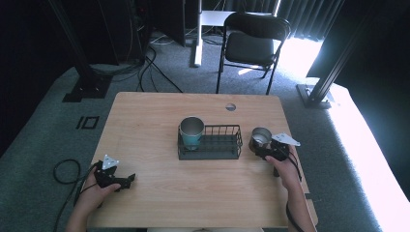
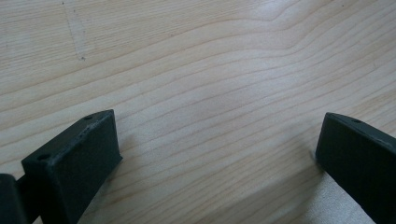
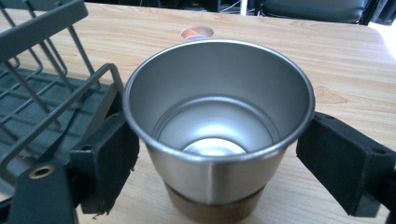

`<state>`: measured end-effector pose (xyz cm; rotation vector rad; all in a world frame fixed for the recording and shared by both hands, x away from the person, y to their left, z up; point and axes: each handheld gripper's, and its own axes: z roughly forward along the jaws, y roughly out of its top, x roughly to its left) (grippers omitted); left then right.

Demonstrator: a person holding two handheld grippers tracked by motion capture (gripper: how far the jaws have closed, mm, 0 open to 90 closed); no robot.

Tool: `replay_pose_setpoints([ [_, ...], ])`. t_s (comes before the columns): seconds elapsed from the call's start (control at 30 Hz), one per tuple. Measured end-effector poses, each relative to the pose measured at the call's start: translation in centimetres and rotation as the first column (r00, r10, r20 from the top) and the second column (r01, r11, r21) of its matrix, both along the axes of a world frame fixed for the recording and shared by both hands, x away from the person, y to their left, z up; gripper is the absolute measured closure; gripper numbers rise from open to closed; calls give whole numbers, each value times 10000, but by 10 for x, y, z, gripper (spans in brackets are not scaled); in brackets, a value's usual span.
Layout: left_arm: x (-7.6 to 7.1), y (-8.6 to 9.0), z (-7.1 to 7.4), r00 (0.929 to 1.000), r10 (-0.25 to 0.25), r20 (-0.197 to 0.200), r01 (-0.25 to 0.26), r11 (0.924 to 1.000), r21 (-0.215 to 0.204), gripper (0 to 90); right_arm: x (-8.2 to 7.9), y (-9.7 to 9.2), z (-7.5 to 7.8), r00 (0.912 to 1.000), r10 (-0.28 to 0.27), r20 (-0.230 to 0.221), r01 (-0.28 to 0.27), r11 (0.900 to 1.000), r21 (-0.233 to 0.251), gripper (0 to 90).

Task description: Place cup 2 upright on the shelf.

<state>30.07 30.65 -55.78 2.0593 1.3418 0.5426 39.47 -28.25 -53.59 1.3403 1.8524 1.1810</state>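
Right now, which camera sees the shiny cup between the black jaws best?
The right gripper view: the steel cup sits close up between the jaws, its inside plain. The high view shows it small, right of the wire rack. The left gripper view looks at wood.

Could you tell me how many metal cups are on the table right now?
2. One cup with a teal base stands at the left end of the wire rack. The other cup with a cork base sits right of the rack, between the right tool's jaws.
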Motion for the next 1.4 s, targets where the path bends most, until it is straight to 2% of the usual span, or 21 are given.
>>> replay_pose_setpoints([
  [0.37, 0, 0, 0, 10000, 0, 0, 0, 10000, -1, 3, 7, 5, -1, 9996, 14, 292, -12, 10000, -67, 137],
  [0.47, 0, 0, 0, 10000, 0, 1, 0, 10000, 0, 3, 7, 6, 1, 9993, 14, 384, -6, 9998, -194, 163],
  [0.53, 0, 0, 0, 10000, 0, 0, 0, 10000, 0, 3, 7, 8, 2, 9991, 107, 408, -87, 9988, -490, 174],
  [0.7, 0, 0, 0, 10000, -2, -1, 2, 10000, -1, 3, 7, 6, 4, 9995, -87, 301, 98, 9993, -374, 178],
  [0.87, 0, 0, 0, 10000, -1, 0, 1, 10000, -3, 3, 6, 3, 10, 9999, -60, 127, 63, 9997, -225, 178],
  [1.27, 0, 0, 0, 10000, 0, -4, 0, 10000, -4, 3, 3, 3, 32, 9995, 144, 284, -138, 9997, -200, 179],
  [1.4, 0, 0, 0, 10000, 0, -2, 0, 10000, -2, 3, 2, 5, 47, 9990, 216, 389, -210, 9997, -155, 179],
])
